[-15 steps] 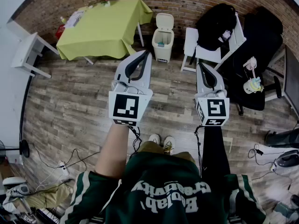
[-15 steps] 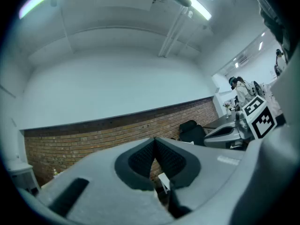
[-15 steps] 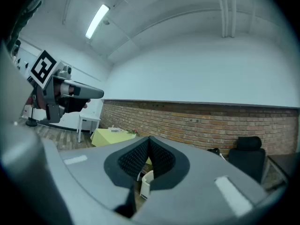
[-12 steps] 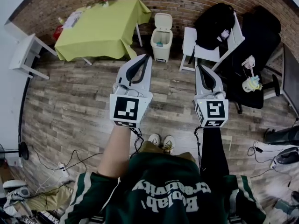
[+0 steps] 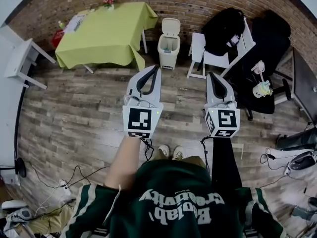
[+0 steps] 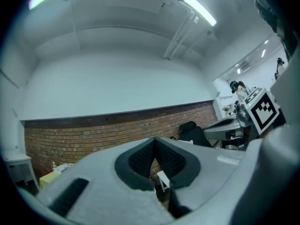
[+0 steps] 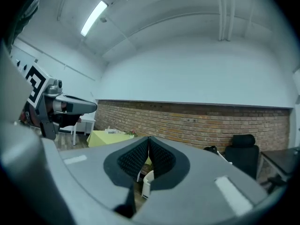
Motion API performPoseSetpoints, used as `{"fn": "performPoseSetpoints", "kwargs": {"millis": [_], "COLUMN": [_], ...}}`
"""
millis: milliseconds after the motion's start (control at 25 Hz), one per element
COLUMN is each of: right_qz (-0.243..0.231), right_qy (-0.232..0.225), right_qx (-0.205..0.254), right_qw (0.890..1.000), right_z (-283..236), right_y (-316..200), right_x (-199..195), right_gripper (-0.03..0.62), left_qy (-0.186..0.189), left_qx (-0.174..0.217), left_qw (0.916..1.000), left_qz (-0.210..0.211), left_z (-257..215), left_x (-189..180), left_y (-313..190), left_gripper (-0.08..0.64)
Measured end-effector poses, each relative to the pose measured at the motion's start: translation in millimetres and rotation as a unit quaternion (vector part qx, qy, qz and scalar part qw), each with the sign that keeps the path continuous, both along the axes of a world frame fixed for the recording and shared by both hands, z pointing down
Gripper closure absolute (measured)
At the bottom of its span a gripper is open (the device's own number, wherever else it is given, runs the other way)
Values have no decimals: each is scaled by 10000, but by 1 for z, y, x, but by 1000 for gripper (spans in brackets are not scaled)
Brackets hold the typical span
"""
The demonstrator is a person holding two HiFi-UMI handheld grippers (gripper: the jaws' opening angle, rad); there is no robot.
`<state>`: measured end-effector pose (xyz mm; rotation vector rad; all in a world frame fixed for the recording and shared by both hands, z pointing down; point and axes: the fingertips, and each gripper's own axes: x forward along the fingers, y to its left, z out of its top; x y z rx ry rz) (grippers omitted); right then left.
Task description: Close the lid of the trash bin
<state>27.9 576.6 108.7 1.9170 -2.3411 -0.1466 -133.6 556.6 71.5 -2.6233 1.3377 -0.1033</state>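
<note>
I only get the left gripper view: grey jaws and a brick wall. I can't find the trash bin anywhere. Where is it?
Observer: The head view shows the trash bin against the brick wall, between a green table and a white chair.
Operator: Is its lid up or down?
Observer: The lid stands up, open.
Operator: Are the grippers close to it?
Observer: No. The left gripper and right gripper are both well short of it, over the wood floor.

Contents (image 5: 168,44) of trash bin (image 5: 166,58) too small
</note>
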Motion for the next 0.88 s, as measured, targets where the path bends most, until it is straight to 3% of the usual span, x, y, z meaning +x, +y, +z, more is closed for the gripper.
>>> {"fn": "performPoseSetpoints", "kwargs": {"millis": [480, 600, 680, 880], "right_qz": [57, 76, 81, 39], "right_qy": [50, -1, -32, -65], "right_qx": [94, 140, 149, 115], "right_qw": [9999, 9999, 9999, 9999], "right_z": [1, -1, 0, 6], "right_y": [20, 21, 20, 11], "right_x": [-27, -25, -25, -24], "right_gripper": [502, 500, 500, 500], "left_qy": [152, 133, 111, -6], "left_qx": [28, 46, 19, 33], "left_qw": [9997, 9995, 9993, 9993], "left_qz": [212, 268, 348, 373], "left_z": [-3, -4, -1, 6], "left_x": [-23, -22, -19, -16], "left_y": [9, 11, 12, 9], "left_gripper": [517, 517, 554, 537]}}
